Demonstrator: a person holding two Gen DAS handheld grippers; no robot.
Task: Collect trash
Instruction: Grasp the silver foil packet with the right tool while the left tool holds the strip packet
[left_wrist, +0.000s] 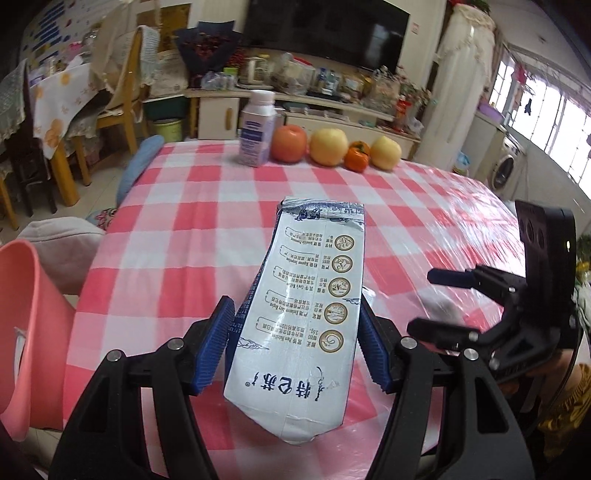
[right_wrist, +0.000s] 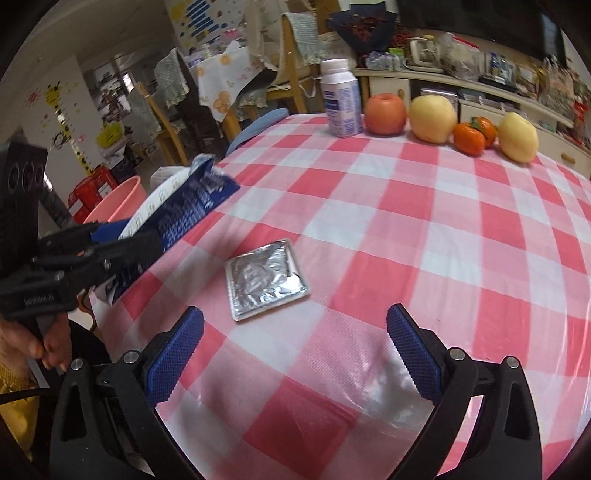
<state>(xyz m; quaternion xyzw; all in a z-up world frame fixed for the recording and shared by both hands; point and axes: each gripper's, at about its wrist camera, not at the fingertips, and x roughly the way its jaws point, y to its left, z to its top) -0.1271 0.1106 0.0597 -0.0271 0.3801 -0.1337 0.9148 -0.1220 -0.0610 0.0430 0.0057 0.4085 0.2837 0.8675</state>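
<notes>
My left gripper (left_wrist: 295, 332) is shut on a flattened white and blue milk carton (left_wrist: 303, 317) and holds it above the pink checked table (left_wrist: 177, 229). The carton (right_wrist: 177, 206) and the left gripper (right_wrist: 96, 254) also show at the left of the right wrist view, above the table's left edge. A pink bin (left_wrist: 26, 332) stands off the table's left edge, also seen in the right wrist view (right_wrist: 114, 203). My right gripper (right_wrist: 295, 350) is open and empty, just short of a flat silver foil packet (right_wrist: 264, 280) lying on the table.
At the table's far edge stand a white bottle (left_wrist: 255, 129), a red apple (left_wrist: 290, 144), a yellow apple (left_wrist: 328, 147), an orange persimmon (left_wrist: 357, 157) and a yellow pear (left_wrist: 386, 152). Chairs (left_wrist: 122, 96) and a cluttered TV cabinet (left_wrist: 295, 99) stand beyond.
</notes>
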